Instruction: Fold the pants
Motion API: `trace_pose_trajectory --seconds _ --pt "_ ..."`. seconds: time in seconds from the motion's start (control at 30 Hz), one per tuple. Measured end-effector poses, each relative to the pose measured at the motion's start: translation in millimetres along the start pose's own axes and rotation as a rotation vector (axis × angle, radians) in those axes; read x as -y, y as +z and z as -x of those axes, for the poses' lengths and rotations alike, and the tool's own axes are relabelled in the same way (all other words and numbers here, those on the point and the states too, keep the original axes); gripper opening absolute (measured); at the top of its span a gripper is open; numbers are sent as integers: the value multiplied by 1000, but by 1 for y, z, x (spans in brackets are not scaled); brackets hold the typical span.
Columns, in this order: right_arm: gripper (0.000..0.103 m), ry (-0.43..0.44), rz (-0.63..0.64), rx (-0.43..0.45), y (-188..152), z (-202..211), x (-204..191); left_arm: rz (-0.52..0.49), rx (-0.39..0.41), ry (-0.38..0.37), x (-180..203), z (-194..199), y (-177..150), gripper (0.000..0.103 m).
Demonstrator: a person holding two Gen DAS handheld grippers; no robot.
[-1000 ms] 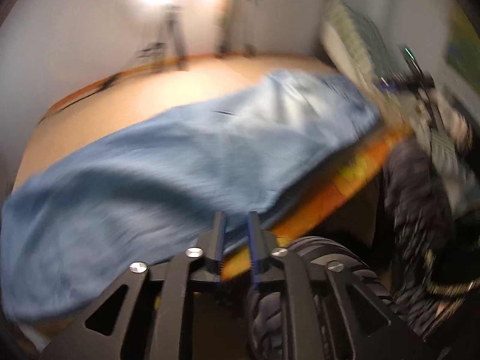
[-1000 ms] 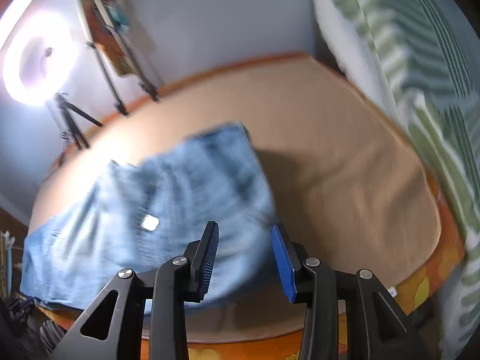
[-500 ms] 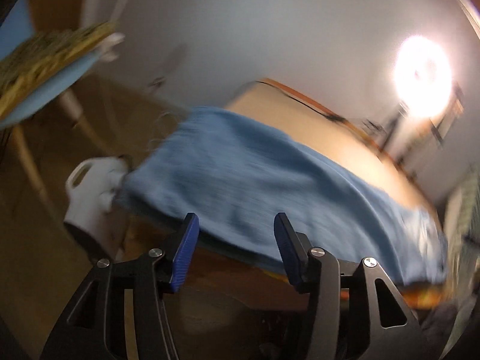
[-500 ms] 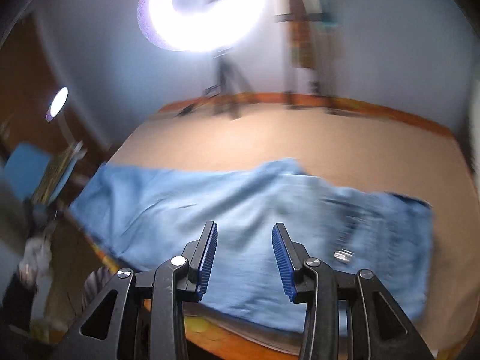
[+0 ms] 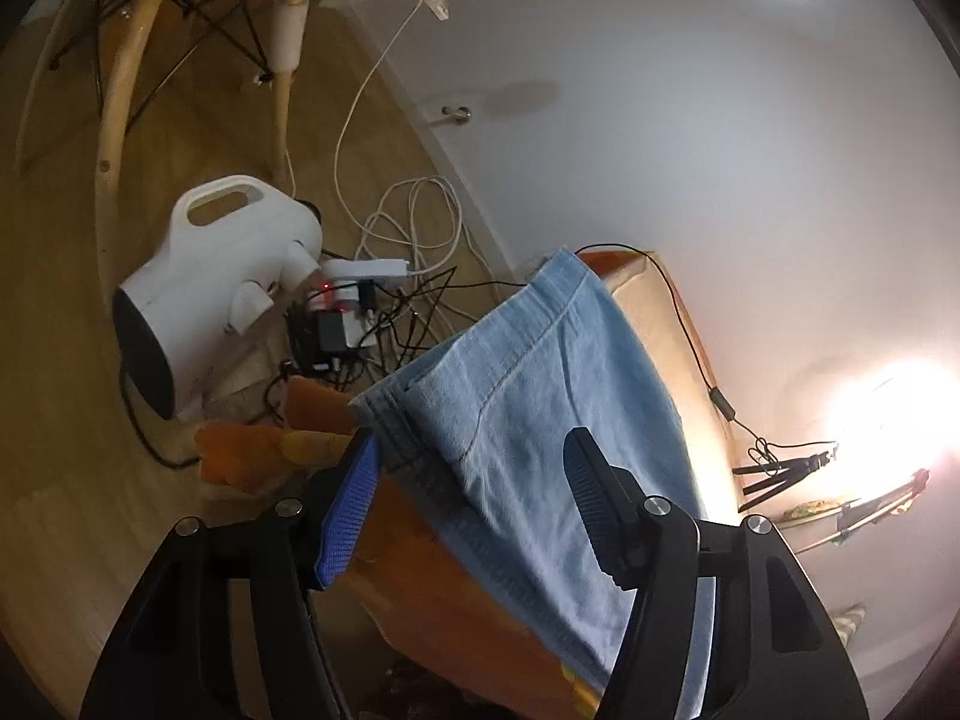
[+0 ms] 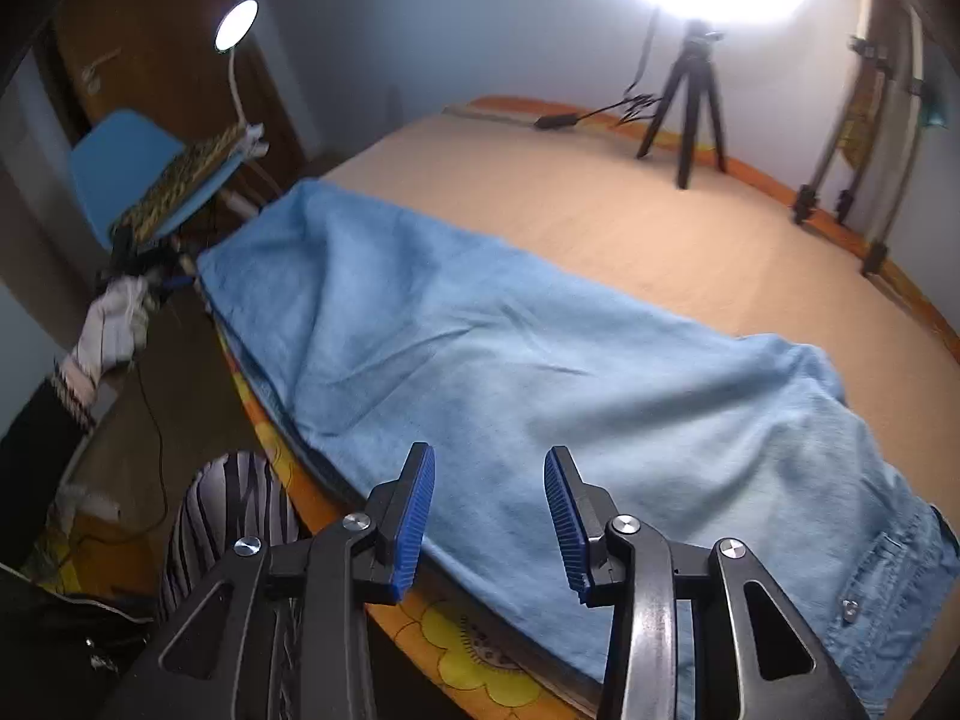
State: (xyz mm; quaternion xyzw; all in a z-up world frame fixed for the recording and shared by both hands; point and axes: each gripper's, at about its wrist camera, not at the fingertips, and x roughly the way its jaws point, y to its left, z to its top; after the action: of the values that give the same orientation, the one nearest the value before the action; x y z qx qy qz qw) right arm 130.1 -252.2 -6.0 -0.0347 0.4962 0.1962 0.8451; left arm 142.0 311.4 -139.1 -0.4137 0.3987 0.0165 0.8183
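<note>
moved: L view has swung from a long look down the pants to their hem end; floor clutter in sight now. R view has swung round to look along the whole garment from the near edge.
L tool jaws: left tool (image 5: 474, 498) has just been opening; a sec ago nearly together, now well apart. Hem corner sits between the pads but I see no pad pressing on it, so nothing gripped.
R tool jaws: right tool (image 6: 489, 516) apart, same gap as before, empty, hovering over the cloth near its near edge.
pants: pants (image 6: 510, 372) lie long and flat on the bed (image 6: 690, 240), legs stacked, along the near edge. Waist w/ pocket & rivet at lower right of R view, hems at far left.
hem end: hem (image 5: 420, 420) hangs just over the bed corner, above the orange sheet.
floor: white heater (image 5: 210, 288) & cables below the hem end, well clear of the cloth.
step: I reckon lengthwise fold is done; I'm lining up to take the hem end for the crosswise fold.
next: L needs both layers of the hem between the pads, then close. R prob needs the other hem corner, can't tell from here. Then carry toward waist.
risk: grabbing top layer only, or hem slipping off the edge.
</note>
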Motion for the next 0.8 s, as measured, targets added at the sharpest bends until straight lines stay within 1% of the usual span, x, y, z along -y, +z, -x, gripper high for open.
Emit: trace_pose_trajectory --seconds 0.1,0.17,0.23,0.33,0.43,0.5,0.53,0.63,0.73,0.8 --pt "40 0 30 -39 -3 -14 -8 -43 5 26 7 -2 -3 63" --pt "40 1 41 -63 -5 -22 -12 -41 14 43 9 -2 -4 63" --pt "40 3 55 -80 -8 -28 -15 -26 17 79 6 -3 -5 63" --pt "40 11 62 -91 -11 -30 -18 22 21 93 -6 -3 -8 63" --pt "40 15 62 -97 -11 -32 -20 72 2 66 -18 -9 -7 63" --pt "40 9 60 -99 -11 -33 -20 92 7 16 -20 -10 -6 63" --pt "40 6 56 -97 -10 -32 -19 91 22 -6 -18 -8 -6 63" --pt "40 10 28 -86 -9 -29 -15 64 72 -39 -9 0 -4 63" --pt "40 1 22 -85 -9 -28 -13 34 101 -55 0 4 -3 61" --pt "40 -4 23 -96 -11 -30 -11 -2 109 -41 6 3 -4 61"
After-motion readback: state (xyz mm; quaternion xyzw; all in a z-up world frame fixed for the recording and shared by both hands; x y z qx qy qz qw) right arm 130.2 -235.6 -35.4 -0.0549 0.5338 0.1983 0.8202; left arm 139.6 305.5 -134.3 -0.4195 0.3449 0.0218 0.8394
